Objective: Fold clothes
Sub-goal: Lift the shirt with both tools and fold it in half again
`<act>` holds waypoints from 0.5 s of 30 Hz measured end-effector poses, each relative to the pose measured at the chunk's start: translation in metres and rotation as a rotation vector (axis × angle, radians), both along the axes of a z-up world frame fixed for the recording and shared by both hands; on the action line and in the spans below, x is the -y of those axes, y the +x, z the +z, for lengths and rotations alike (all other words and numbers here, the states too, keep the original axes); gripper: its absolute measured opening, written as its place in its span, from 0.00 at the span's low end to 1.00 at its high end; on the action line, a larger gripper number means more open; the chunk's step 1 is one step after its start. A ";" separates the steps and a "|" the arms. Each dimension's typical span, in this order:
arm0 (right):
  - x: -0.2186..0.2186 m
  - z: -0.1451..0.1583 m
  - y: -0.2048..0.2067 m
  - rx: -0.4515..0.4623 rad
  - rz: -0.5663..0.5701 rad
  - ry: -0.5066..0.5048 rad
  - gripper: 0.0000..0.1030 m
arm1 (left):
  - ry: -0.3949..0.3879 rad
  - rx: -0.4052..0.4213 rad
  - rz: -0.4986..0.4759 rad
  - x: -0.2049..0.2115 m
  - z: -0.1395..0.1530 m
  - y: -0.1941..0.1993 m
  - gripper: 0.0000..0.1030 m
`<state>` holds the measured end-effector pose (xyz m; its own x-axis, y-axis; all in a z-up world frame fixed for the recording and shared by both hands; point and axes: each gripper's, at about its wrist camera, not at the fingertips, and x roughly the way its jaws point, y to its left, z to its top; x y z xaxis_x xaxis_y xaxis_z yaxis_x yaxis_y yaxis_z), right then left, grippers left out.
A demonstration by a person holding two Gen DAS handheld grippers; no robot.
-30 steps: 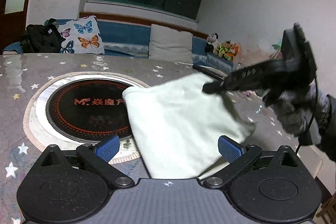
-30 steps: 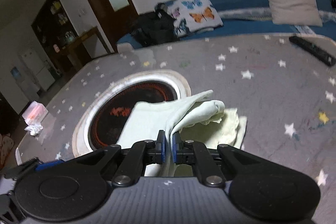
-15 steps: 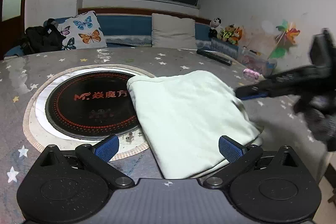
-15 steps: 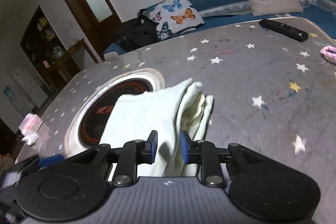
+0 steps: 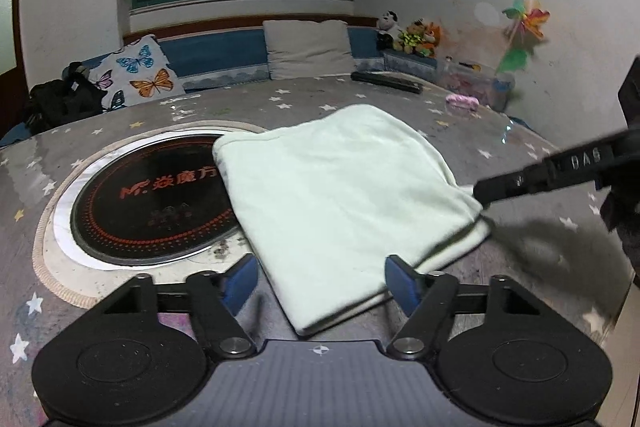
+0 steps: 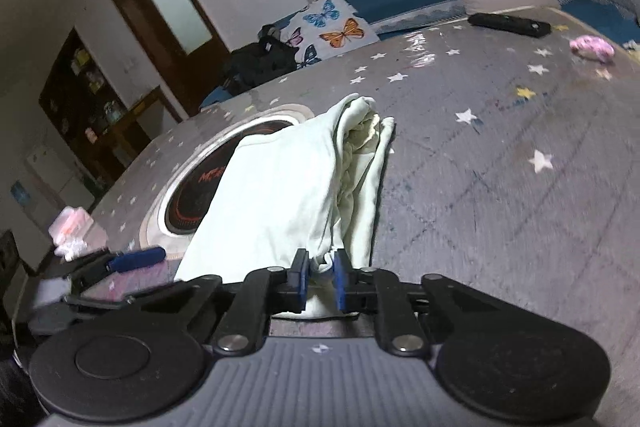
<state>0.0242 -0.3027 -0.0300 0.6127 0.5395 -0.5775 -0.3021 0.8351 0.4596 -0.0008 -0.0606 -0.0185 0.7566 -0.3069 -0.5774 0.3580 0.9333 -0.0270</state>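
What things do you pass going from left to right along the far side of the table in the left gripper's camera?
Black bag → butterfly pillow → plain grey pillow → black remote control → pink bundle

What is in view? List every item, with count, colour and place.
pale green folded cotton garment: one, table centre, partly over the cooktop
round black glass cooktop: one, red lettering, set into the table
grey star-print tablecloth: one, covering the table
black remote control: one, far table edge
pink crumpled item: one, far right
butterfly-print cushion: one, white, on the bench
plain grey cushion: one, on the bench
left claw: closing around the garment's near edge
right claw: shut on the garment's corner
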 end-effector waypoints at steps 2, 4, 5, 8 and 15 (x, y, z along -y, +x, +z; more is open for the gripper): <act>0.001 0.002 -0.003 0.001 -0.011 0.035 0.06 | 0.008 -0.008 -0.003 0.000 -0.003 0.002 0.44; 0.004 0.006 -0.007 0.012 -0.021 0.074 0.06 | 0.017 -0.013 0.001 -0.002 -0.006 0.003 0.30; 0.006 0.007 -0.009 0.017 -0.027 0.094 0.06 | 0.022 -0.015 0.003 -0.002 -0.007 0.004 0.23; 0.018 -0.002 -0.010 -0.024 -0.086 0.131 0.05 | 0.037 -0.017 0.006 -0.005 -0.010 0.005 0.13; 0.039 -0.022 -0.012 -0.106 -0.191 0.172 0.06 | 0.059 -0.004 0.005 -0.010 -0.012 0.004 0.12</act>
<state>0.0122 -0.3414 -0.0523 0.6541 0.5157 -0.5533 -0.0895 0.7792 0.6204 0.0030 -0.0504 -0.0300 0.7556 -0.2680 -0.5977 0.3530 0.9352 0.0269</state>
